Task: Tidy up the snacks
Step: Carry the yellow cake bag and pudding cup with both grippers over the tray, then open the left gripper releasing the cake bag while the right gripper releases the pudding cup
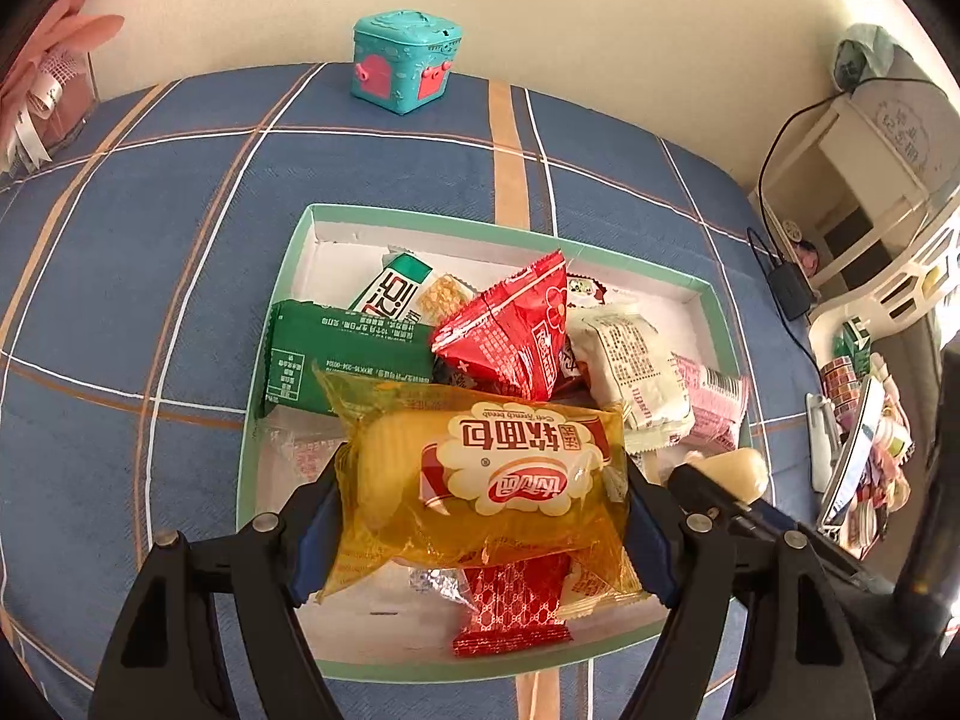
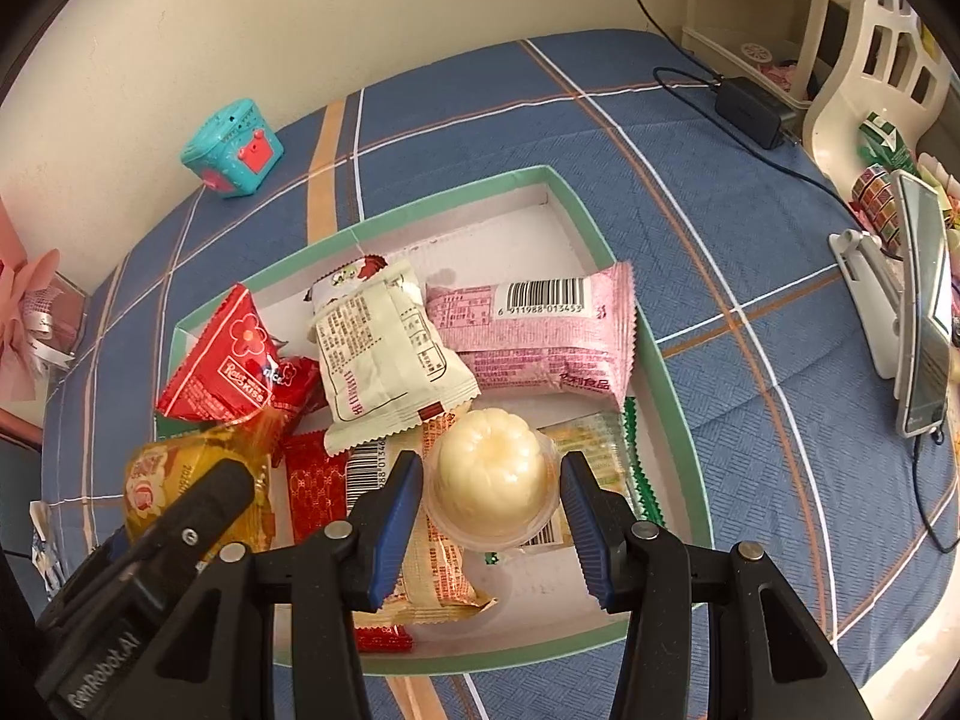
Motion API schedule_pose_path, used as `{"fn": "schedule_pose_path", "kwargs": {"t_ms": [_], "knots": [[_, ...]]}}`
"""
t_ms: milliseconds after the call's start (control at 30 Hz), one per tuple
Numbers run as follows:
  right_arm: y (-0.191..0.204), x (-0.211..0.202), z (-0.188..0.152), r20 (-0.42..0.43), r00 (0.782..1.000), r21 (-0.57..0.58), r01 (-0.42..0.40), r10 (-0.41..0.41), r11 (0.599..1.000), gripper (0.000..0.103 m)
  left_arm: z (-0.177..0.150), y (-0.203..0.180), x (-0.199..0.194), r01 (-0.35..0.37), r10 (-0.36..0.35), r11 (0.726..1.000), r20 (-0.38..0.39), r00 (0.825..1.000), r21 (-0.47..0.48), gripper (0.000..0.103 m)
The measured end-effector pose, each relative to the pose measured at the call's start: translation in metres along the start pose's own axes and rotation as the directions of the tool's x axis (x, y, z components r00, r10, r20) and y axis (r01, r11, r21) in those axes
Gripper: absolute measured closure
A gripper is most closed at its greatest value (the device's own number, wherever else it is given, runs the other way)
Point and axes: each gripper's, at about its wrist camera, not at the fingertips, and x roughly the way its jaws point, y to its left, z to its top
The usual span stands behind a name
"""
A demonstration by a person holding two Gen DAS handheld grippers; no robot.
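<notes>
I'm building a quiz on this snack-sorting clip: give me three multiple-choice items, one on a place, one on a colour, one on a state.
1. Where does the teal toy box stand?
A. inside the tray
B. on the plaid cloth by the wall
C. on the white shelf

2. What colour is the barcoded wrapper at the tray's far right?
A. pink
B. blue
C. black

3. What do the left tongs have between them?
A. nothing
B. a green bar
C. the yellow bread packet

Answers:
1 B, it sits on the cloth beyond the tray, next to the wall.
2 A, the wrapper is pink.
3 C, both pads press the packet's ends.
</notes>
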Motion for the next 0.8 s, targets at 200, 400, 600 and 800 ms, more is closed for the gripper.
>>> {"fn": "schedule_pose_path", "kwargs": {"t_ms": [200,400,600,800], "knots": [[0.002,0.01,0.002,-0.013,1.0,-0.003,0.0,0.0,1.0,0.053,0.008,0.002,0.005,0.014,-0.014,1.0,0.003,1.0,-0.013,0.023],[0.008,0.014,0.006,-0.007,1.0,-0.027,0.012,-0.012,1.0,0.051,0.01,-0.001,0.008,0.014,-0.014,1.0,0.003,1.0,-0.012,0.023],[0.007,0.012,0.006,-0.006,1.0,-0.028,0.011,-0.012,1.0,0.043,0.01,0.001,0.006,0.053,-0.054,0.998,-0.022,0.998,-0.029,0.022],[0.004,0.007,0.006,-0.007,1.0,-0.028,0.024,-0.025,0.999,0.035,0.01,0.002,0.003,0.06,-0.062,0.997,-0.048,0.997,-0.045,0.021]]}}
